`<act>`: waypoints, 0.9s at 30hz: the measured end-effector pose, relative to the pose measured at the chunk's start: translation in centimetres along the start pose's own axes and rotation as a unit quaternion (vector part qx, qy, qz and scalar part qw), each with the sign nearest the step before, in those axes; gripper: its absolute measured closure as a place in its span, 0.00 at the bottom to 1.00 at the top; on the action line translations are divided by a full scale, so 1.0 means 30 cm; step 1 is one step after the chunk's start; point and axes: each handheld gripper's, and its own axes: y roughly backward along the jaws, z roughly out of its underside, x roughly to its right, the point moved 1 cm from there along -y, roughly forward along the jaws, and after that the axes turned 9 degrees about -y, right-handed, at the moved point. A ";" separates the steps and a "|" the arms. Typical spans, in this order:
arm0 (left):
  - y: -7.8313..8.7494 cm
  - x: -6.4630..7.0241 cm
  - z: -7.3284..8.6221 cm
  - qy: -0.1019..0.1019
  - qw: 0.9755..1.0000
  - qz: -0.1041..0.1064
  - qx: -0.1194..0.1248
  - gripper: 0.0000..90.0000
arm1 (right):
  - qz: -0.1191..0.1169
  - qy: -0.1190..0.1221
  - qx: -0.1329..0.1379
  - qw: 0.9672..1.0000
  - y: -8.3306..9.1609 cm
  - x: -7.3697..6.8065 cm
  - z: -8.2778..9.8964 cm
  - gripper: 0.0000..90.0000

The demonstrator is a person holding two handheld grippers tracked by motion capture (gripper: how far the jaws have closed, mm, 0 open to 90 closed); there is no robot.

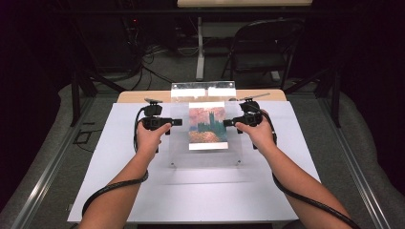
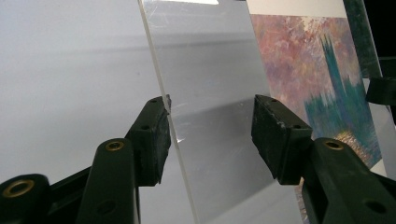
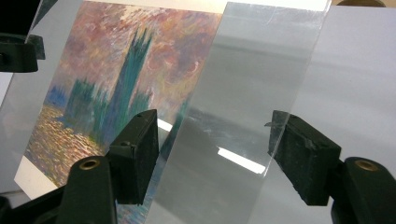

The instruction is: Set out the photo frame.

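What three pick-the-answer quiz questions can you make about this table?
1. Where is the painting?
A between the left tongs and the right tongs
B on a chair
C on the floor

2. What colour is the mat on the table?
A red
B white
C green

3. How are the left tongs?
A shut on nothing
B holding a cup
C open around the clear sheet

Answers: 1 A, the high view shows tongs on each side of the painting. 2 B, the mat looks plain white. 3 C, one pad sits apart from the sheet's edge.
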 end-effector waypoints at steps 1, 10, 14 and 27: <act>0.003 0.001 0.001 -0.001 1.000 0.000 0.001 0.53 | -0.001 0.002 0.003 1.000 0.002 -0.002 0.001 0.37; 0.030 0.009 0.007 -0.008 1.000 0.006 0.010 0.56 | -0.001 0.007 0.010 1.000 0.029 -0.014 0.009 0.40; 0.043 0.013 0.012 -0.010 1.000 0.009 0.015 0.58 | -0.001 0.011 0.014 1.000 0.041 -0.020 0.013 0.40; 0.081 0.037 0.021 -0.020 1.000 0.005 0.022 0.60 | 0.002 0.027 0.021 0.999 0.079 -0.040 0.025 0.43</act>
